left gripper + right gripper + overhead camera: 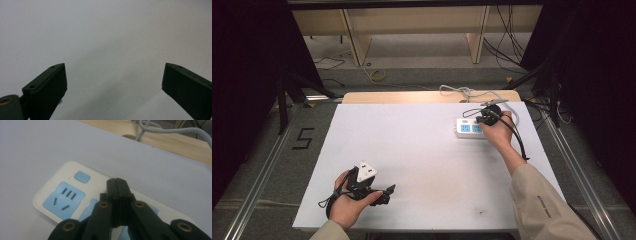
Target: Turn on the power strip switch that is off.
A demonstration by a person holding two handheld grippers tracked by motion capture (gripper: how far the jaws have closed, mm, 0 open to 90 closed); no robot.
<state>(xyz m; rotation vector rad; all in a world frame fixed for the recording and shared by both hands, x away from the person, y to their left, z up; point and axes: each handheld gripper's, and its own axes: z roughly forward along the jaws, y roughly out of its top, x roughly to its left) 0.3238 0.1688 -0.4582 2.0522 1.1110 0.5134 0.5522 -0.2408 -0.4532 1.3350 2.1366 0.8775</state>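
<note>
A white power strip [468, 128] with light-blue sockets lies at the back right of the white table top [422, 155]. In the right gripper view the power strip [51, 188] shows a blue switch [82, 177] and one socket to the left of the jaws. My right gripper [482, 120] hangs just over the strip, and its jaws [116, 182] are pressed together with nothing between them. My left gripper [388, 194] rests near the front left edge, held by a hand. Its jaws [113, 75] stand wide apart over bare white surface.
The strip's grey cable [462, 92] curls over the wooden table edge [412, 97] at the back; the cable [162, 130] also lies beyond the strip in the right gripper view. Wooden furniture legs and loose wires stand on the floor behind. Dark frames flank both sides.
</note>
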